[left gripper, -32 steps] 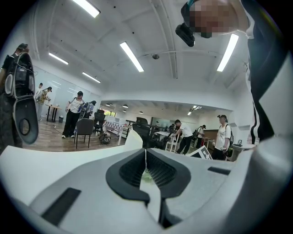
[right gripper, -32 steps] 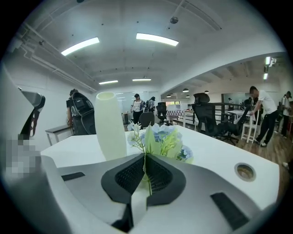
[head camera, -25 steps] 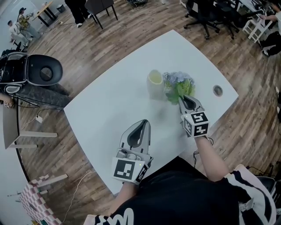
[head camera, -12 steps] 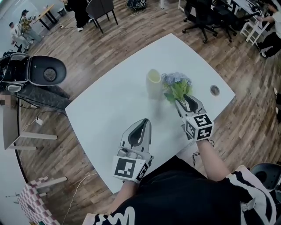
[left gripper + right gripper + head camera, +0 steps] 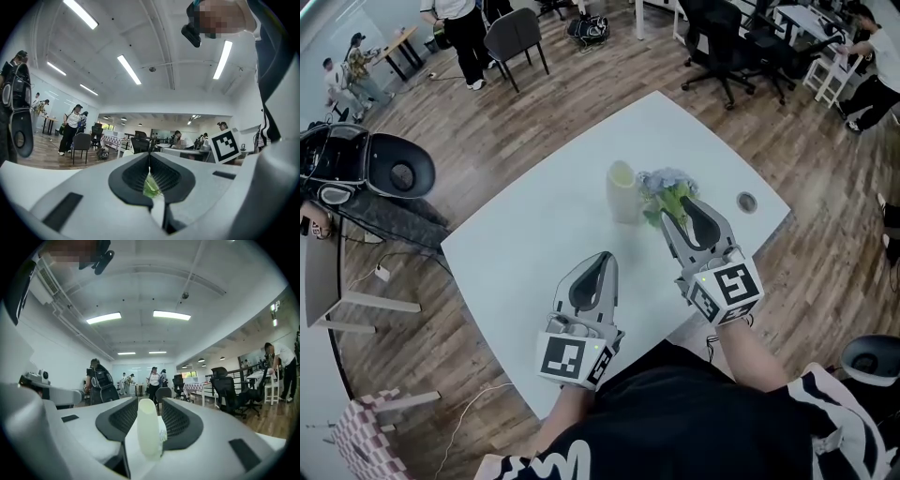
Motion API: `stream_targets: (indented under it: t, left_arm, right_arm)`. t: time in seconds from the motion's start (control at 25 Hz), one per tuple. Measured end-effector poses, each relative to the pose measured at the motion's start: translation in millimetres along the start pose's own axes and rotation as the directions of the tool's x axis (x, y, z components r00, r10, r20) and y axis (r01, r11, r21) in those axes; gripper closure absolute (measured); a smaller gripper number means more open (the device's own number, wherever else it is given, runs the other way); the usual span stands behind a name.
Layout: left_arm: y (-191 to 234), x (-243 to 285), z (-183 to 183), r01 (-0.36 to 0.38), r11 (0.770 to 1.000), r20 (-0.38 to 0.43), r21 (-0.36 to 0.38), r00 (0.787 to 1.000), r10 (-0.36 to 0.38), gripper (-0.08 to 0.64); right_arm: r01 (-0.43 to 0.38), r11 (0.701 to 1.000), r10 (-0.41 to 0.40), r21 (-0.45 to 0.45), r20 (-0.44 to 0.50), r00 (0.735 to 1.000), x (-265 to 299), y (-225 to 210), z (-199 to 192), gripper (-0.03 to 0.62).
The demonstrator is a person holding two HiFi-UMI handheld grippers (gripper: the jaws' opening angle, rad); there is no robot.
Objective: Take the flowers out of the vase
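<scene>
My right gripper (image 5: 678,210) with jaws just opened, apart and gripping nothing, flowers (image 5: 666,184) out on the table (image 5: 525,244) just beside the vase (image 5: 622,192), just ahead of its tips, left gripper (image 5: 603,259) closed, empty.

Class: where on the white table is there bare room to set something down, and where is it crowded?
Free: the broad left half of the table, from the vase to the left corner, and the far corner behind the vase. Crowded: right of the vase, where the flowers sit, with a cable grommet beyond.
</scene>
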State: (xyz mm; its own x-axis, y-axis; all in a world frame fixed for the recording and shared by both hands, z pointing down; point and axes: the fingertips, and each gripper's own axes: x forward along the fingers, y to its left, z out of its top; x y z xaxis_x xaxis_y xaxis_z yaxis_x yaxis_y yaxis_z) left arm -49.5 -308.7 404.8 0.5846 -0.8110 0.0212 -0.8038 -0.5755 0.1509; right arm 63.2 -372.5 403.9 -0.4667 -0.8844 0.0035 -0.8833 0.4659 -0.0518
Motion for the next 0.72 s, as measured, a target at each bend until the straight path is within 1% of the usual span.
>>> stream_targets:
  t: [0.2,0.52,0.6,0.68,0.72]
  left_arm:
    - [-2.0,-2.8,12.6,0.002,1.000,0.030,0.014,1.000,-0.002,0.552]
    - [-9.3,-8.8,30.2,0.012,0.999,0.066,0.038,0.998,-0.014,0.552]
    - [-8.7,-12.4,32.3,0.011,0.999,0.071,0.043,0.997,-0.015,0.552]
    - [-8.0,-17.2,33.8,0.010,0.999,0.075,0.049,0.997,-0.014,0.552]
    - [-7.8,-20.0,34.3,0.009,0.999,0.077,0.051,0.997,-0.012,0.552]
  right_arm:
    - [-0.024,0.999,0.026,-0.026,0.065,0.998,-6.1,18.0,29.3,0.425]
    - [-0.068,0.997,0.071,-0.026,0.095,0.993,-15.1,44.8,44.5,0.427]
    - [-0.079,0.996,0.082,-0.033,0.100,0.992,-15.3,53.4,45.5,0.447]
    - [-0.085,0.996,0.089,-0.039,0.106,0.990,-15.9,60.5,45.7,0.496]
    - [-0.085,0.996,0.089,-0.039,0.107,0.990,-16.4,63.0,45.4,0.502]
